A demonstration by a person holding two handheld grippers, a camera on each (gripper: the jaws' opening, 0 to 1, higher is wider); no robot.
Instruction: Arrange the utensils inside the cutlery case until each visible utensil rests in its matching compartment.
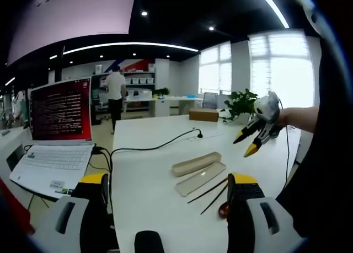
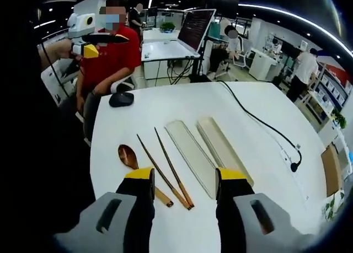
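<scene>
Chopsticks (image 2: 165,167) lay on the white table (image 2: 248,148) just beside the cutlery case's flat lid (image 2: 190,154), between it and the wooden spoon (image 2: 132,162); the case body (image 2: 223,148) lay against the lid's far side. We held our left gripper (image 1: 165,184) and right gripper (image 2: 185,178) above them, jaws parted, gripping nothing. Beyond the case, a black cable (image 2: 259,123) crossed the table.

White table (image 2: 265,154); beige case (image 2: 223,148); brown spoon (image 2: 128,155), chopsticks (image 2: 171,173); yellow-tipped claws; black cable (image 2: 259,120).
</scene>
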